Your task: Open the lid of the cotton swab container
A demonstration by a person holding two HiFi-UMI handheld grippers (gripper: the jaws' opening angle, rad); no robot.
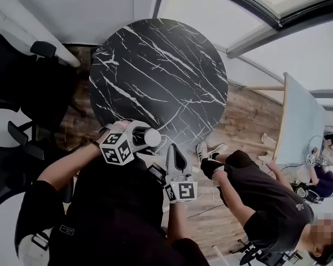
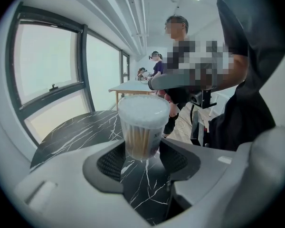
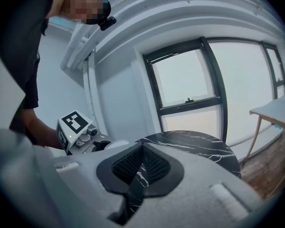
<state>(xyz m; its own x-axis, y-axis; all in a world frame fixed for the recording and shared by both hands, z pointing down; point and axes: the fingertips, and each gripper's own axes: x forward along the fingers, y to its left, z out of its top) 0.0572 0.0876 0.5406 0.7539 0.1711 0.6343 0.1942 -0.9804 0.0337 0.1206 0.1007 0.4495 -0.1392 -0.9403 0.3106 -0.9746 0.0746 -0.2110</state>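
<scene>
The cotton swab container (image 2: 142,127) is a clear round tub full of swabs with a pale lid (image 2: 143,109) closed on top. It stands upright between the pads (image 2: 111,160) of my left gripper (image 2: 142,153), which grip its lower part. From the head view, the left gripper (image 1: 146,139) holds the container (image 1: 152,137) at the near edge of the black marble table (image 1: 161,71). My right gripper (image 1: 175,153) is just to the right of it, shut and empty. In the right gripper view, the closed jaws (image 3: 142,151) point at the table, with the container's white top (image 3: 115,145) to their left.
Another person in black (image 1: 266,204) is at the right on the wooden floor. A pale table (image 1: 299,121) stands beyond them. Black chairs (image 1: 22,93) are at the left of the round table. Windows line the far wall (image 3: 190,84).
</scene>
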